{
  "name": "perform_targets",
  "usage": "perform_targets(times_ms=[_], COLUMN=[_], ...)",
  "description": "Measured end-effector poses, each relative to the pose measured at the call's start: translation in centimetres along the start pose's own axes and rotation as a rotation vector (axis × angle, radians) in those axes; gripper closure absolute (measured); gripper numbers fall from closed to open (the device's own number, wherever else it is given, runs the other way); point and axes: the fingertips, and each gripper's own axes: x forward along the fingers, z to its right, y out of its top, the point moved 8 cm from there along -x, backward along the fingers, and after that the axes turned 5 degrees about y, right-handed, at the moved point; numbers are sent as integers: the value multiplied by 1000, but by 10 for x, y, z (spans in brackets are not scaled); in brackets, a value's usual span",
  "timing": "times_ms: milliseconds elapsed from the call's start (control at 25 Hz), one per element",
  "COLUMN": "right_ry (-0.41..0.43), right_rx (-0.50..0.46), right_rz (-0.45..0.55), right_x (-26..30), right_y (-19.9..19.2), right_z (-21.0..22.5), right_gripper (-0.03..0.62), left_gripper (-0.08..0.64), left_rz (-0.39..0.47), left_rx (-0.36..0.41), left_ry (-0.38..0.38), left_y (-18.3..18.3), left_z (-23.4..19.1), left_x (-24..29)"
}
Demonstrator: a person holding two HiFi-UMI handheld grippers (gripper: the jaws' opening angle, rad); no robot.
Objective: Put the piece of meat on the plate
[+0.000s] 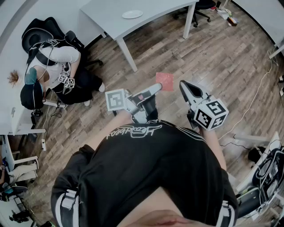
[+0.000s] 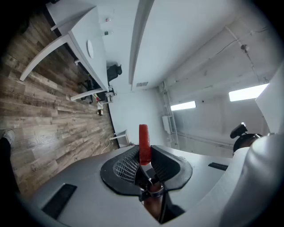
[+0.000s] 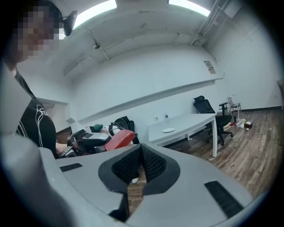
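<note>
A flat red piece of meat (image 1: 165, 81) sticks out of my left gripper (image 1: 156, 88), which is shut on it in front of my chest. In the left gripper view the meat (image 2: 144, 142) stands edge-on, pinched between the two black pads. My right gripper (image 1: 183, 85) is just to the right of the meat, shut with nothing in it; its pads meet in the right gripper view (image 3: 141, 153), where the meat (image 3: 119, 139) shows to the left. The white plate (image 1: 132, 14) lies on a grey table (image 1: 146, 20) some way ahead, above a wooden floor.
A person (image 1: 53, 66) sits on the floor at the left among black gear and cables. An office chair (image 1: 203, 6) stands behind the table. White cables (image 1: 255, 95) run over the floor at the right, beside more equipment (image 1: 266, 173).
</note>
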Motion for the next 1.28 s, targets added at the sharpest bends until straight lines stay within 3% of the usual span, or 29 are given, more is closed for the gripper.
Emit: perform_targets(times_ms=[560, 1040, 1280], right_ry=[6, -3, -1], right_rx=[8, 54, 74], right_rz=[-22, -28, -51], right_x=[22, 70, 115], right_y=[0, 7, 15], right_z=[9, 47, 69], right_gripper=[583, 583, 583], left_gripper=[477, 477, 477], left_rz=[36, 41, 48], left_rx=[-34, -57, -95], left_ry=[-10, -2, 11], left_y=[13, 64, 109], left_z=[-16, -43, -65], left_x=[-4, 9, 13])
